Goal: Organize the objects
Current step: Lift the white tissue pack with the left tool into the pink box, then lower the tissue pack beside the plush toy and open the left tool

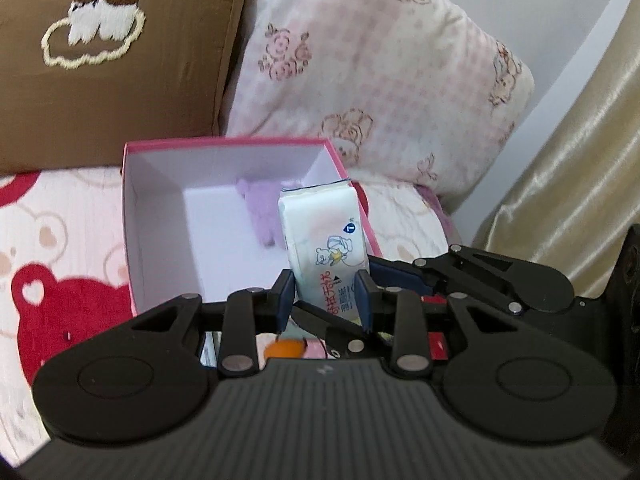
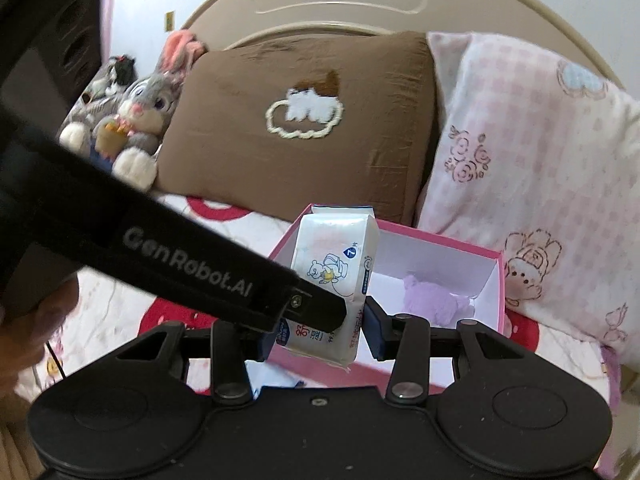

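A white wet-wipes pack (image 1: pixel 326 240) with a cartoon bear stands upright between the fingers of my left gripper (image 1: pixel 325 294), which is shut on it above the near right corner of a pink open box (image 1: pixel 224 145). A purple plush toy (image 1: pixel 260 210) lies inside the box. In the right wrist view the pack (image 2: pixel 334 264) sits between the blue pads of my right gripper (image 2: pixel 318 330), whose jaws stand a little wider than the pack. The left gripper's black body (image 2: pixel 160 248) crosses in front. The box (image 2: pixel 460 240) and the purple toy (image 2: pixel 432 296) show behind.
A brown cushion (image 2: pixel 304 120) and a pink checked pillow (image 2: pixel 532 152) lean on the headboard behind the box. A grey plush rabbit (image 2: pixel 136 120) sits at the far left. The bed sheet (image 1: pixel 60 248) has red bear prints. A gold curtain (image 1: pixel 580 168) hangs at the right.
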Available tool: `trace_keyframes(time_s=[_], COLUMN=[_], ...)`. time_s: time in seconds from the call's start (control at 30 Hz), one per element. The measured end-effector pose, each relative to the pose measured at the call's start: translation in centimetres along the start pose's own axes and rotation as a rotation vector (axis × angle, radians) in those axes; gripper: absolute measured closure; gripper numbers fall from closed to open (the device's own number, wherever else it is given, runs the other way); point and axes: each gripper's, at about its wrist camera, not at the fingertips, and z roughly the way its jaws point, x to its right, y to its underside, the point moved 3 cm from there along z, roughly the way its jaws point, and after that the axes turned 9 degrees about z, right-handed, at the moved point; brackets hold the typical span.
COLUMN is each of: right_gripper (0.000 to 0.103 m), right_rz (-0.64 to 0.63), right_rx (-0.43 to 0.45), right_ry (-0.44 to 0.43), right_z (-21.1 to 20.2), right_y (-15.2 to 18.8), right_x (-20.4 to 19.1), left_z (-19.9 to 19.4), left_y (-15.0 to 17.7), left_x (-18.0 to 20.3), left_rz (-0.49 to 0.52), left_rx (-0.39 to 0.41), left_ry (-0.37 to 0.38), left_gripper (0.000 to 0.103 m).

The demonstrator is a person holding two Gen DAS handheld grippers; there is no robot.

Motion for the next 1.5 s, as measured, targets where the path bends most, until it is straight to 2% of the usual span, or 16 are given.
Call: trace_keyframes(time_s=[0.17, 0.4, 0.73, 0.87, 1.07, 1.33, 1.5], right_gripper=[0.055, 0.056, 0.057, 0.057, 0.057, 0.057, 0.055], right_rz=[0.059, 0.108, 0.217, 0.227, 0.223, 0.263, 0.219], right_rx=[-0.016, -0.046, -0.192, -0.252, -0.321, -0.376, -0.434], right_ry=[-0.012, -0.031, -0.083, -0.075, -0.055, -0.018, 0.016], right_z=[2.9, 8.5, 17.8, 20.7, 23.3, 24.8, 25.5], right_y=[-1.6, -2.6, -2.4, -1.9, -1.5, -0.5, -0.1], right_x=[1.9, 4.8, 8.8, 9.3, 9.9, 10.6, 10.8], left_z=[2.7, 7.9, 16.0, 18.5, 21.0, 23.2, 24.8], left_y=[-2.3, -4.6, -5.1, -4.7, -4.3, -3.5, -3.1], left_x=[-0.7, -4.2, -9.1, -10.8, -12.6, -13.2, -13.1], left_rz=[-0.01, -0.065, -0.153, -0.195, -0.265, -0.32, -0.385], left_rx=[-0.012, -0.052, -0.151, -0.181, -0.207, -0.23, -0.242], left_ry=[-0.038, -0.064, -0.114, -0.113, -0.092, -0.064, -0.055], left_gripper=[0.071, 0.071, 0.071, 0.071, 0.071, 0.071, 0.071])
